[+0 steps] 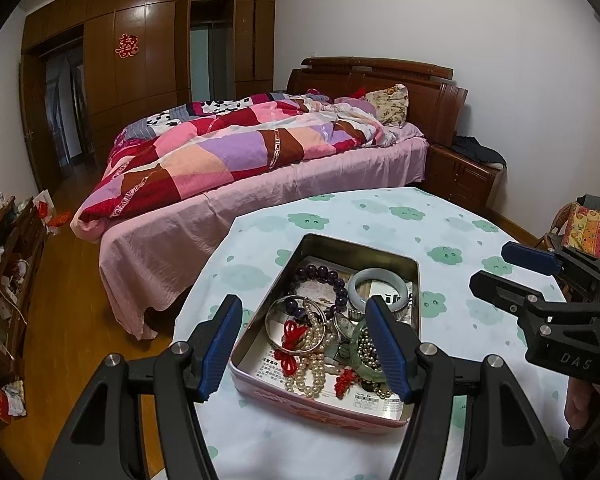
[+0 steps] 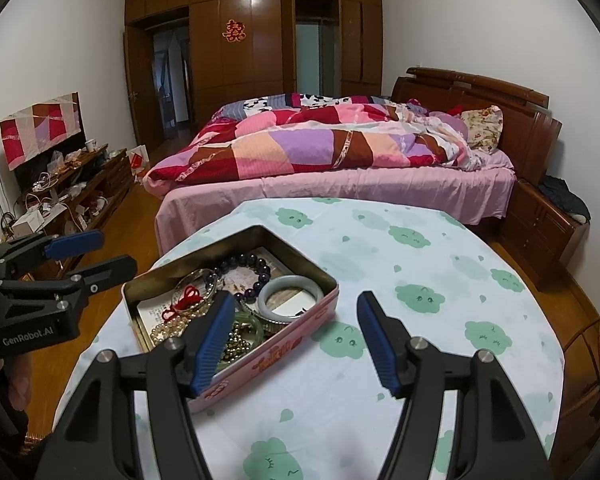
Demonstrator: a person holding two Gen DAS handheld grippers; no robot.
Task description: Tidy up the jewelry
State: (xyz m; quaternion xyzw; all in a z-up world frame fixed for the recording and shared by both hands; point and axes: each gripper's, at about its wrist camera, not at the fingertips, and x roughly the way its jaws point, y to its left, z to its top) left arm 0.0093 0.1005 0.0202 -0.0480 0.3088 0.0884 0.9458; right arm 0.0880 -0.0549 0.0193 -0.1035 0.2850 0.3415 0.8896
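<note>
An open pink tin [image 1: 413,264] [image 2: 300,332] sits on a round table with a cloud-print cloth [image 1: 440,220] [image 2: 420,264]. It holds tangled jewelry: a dark purple bead bracelet [image 1: 324,272] [image 2: 256,261], a pale jade bangle [image 1: 376,280] [image 2: 290,285], a pearl strand [image 1: 314,368], a silver bangle, red knotted cords [image 1: 294,332] and a green bangle [image 2: 249,320]. My left gripper [image 1: 302,312] is open and empty, hovering just above the tin's near end. My right gripper [image 2: 296,308] is open and empty, above the tin's right wall; it also shows in the left wrist view [image 1: 490,262].
A bed with a patchwork quilt [image 1: 236,148] [image 2: 320,140] stands behind the table. A wooden nightstand [image 1: 460,176] is at the right, a cluttered low cabinet [image 2: 68,192] at the left. A wicker chair [image 1: 580,232] stands by the table's right edge.
</note>
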